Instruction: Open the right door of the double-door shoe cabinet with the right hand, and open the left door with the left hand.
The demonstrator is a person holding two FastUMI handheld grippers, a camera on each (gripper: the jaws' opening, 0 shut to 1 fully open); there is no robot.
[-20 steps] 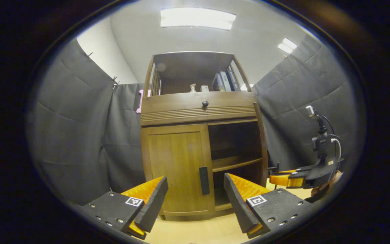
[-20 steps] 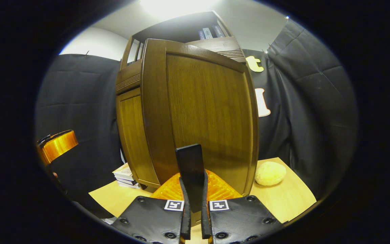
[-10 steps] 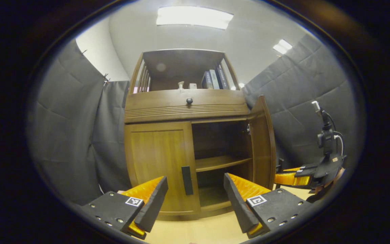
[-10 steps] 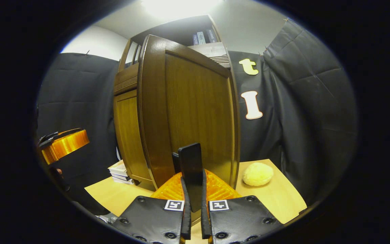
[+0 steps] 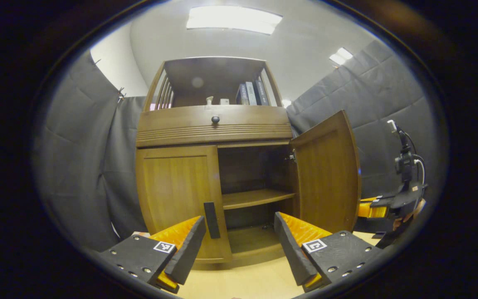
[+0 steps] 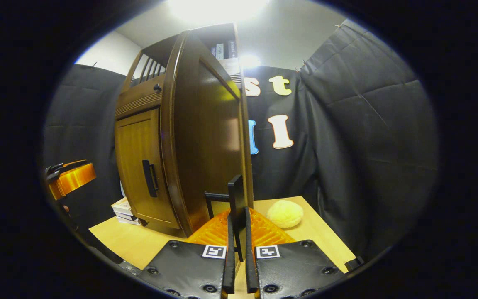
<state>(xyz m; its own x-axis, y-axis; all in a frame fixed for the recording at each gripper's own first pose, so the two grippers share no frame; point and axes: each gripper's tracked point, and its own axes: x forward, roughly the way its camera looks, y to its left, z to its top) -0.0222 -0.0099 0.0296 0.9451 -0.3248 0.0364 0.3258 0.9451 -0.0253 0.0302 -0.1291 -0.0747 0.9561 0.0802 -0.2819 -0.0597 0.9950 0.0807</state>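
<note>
at centre frame the right gripper [image 6: 238,232] stays clenched on the right door's handle [image 6: 236,198] to swing it wide, while the left gripper [image 5: 239,236], jaws released, waits low before the left door's handle [image 5: 211,214].

A: Left gripper [image 5: 239,245] — how do its jaws stand?
B: Spread wide, a broad gap between the two fingers [image 5: 187,249], nothing held between them. It is level and points forward.

A: Right gripper [image 6: 239,249] — what state?
B: Both fingers are drawn together on the handle [image 6: 236,199], a thin upright bar pinched between them, so the gap is nearly nil.

A: Does either one appear in the other's view?
B: Yes. In the left gripper view the right gripper sits far off at the right edge, with part of a hand [image 5: 405,216] under it. In the right gripper view the left gripper shows at the left edge.
</note>
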